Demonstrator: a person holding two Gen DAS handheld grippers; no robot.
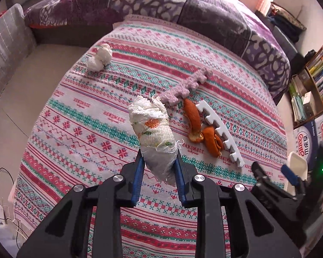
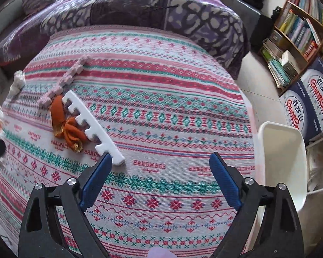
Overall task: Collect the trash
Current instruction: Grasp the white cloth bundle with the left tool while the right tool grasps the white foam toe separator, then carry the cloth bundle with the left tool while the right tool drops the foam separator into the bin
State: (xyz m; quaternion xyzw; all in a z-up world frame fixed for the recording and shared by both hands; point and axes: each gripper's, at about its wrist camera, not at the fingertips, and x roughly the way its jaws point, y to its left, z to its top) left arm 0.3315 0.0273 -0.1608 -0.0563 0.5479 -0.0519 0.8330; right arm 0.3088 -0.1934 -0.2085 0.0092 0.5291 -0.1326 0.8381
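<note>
Patterned red, teal and white cloth [image 2: 161, 111] covers the whole work surface, with a purple blanket [image 2: 140, 6] heaped along its far edge and a bookshelf [image 2: 299, 34] standing off to the right. At the near right edge of the cloth sits a white bin [image 2: 282, 161], its mouth facing up. A white toothed foam strip [image 2: 92, 126] lies diagonally left of centre, and a pink toothed foam strip [image 1: 187, 83] runs away from its far end. Between and against the two strips lie curled orange peels [image 1: 202, 129]. A second crumpled white tissue [image 1: 100, 58] rests well apart at the far left. The left gripper [image 1: 159, 158] has its blue pads pinched on a wad of printed paper towel [image 1: 150, 126], which seems to be lifted off the cloth, though the angle makes that hard to confirm. The right gripper [image 2: 160, 161] hangs over bare cloth with its blue fingers spread wide, holding nothing, its left tip just beside the near end of the white strip.
</note>
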